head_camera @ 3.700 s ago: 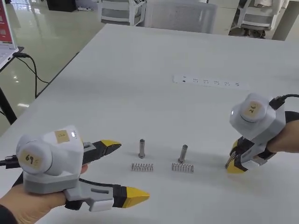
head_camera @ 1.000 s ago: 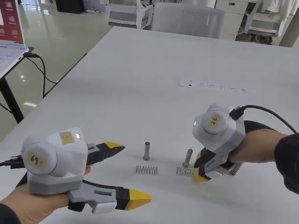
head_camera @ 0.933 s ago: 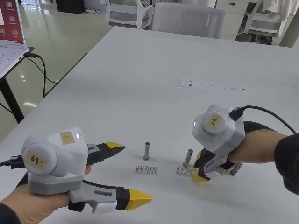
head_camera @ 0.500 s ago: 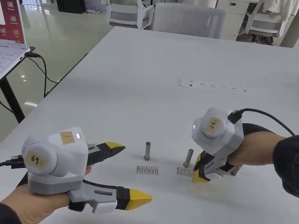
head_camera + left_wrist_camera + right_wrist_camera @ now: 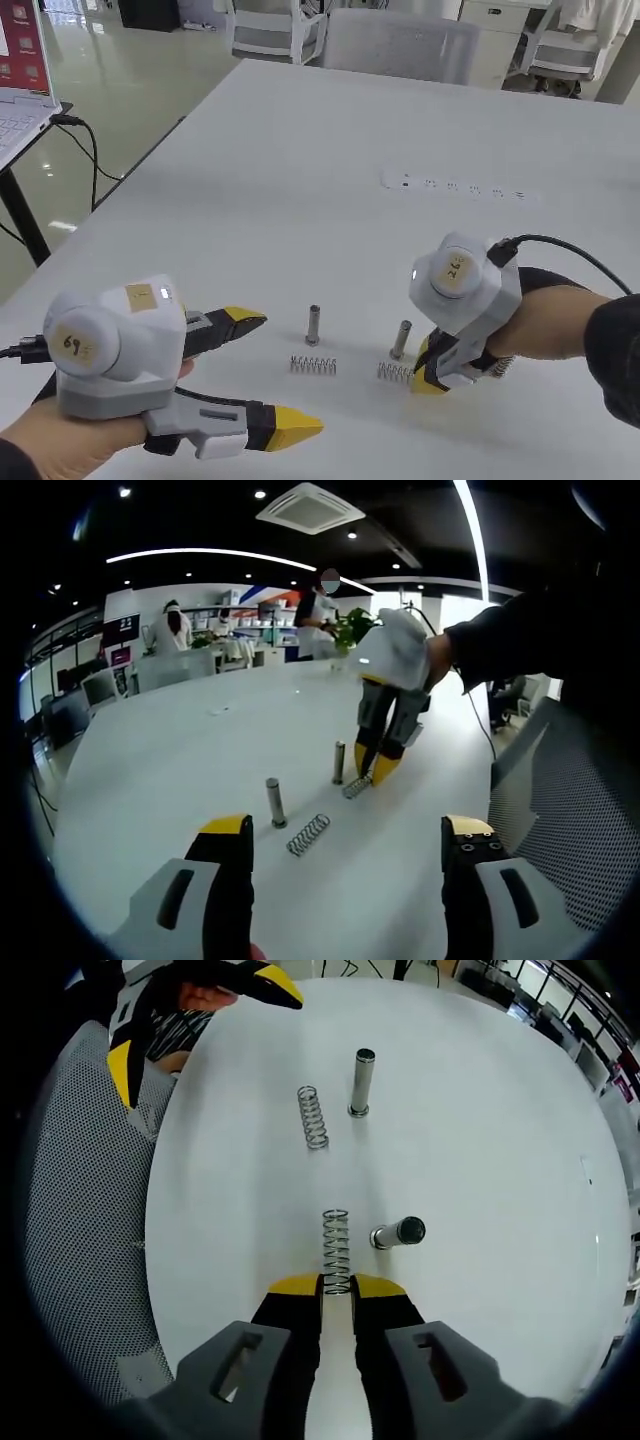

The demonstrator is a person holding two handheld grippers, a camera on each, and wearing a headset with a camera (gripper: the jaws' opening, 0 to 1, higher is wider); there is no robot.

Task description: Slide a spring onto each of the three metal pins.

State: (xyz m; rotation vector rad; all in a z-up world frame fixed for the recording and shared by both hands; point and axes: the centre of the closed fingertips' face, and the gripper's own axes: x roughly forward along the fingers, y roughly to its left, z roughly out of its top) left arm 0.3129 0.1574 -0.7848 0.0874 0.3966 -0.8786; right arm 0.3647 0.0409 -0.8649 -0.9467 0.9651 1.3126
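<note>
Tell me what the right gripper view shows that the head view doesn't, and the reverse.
Right gripper view: the right gripper is shut on the end of the near spring, which lies beside the near pin. In the head view the gripper's body covers that grip.
Head view: a power strip lies farther up the table, and a laptop sits off to the side.
Both: the near pin and far pin standing upright, the near spring and far spring lying flat, and the open left gripper.
</note>
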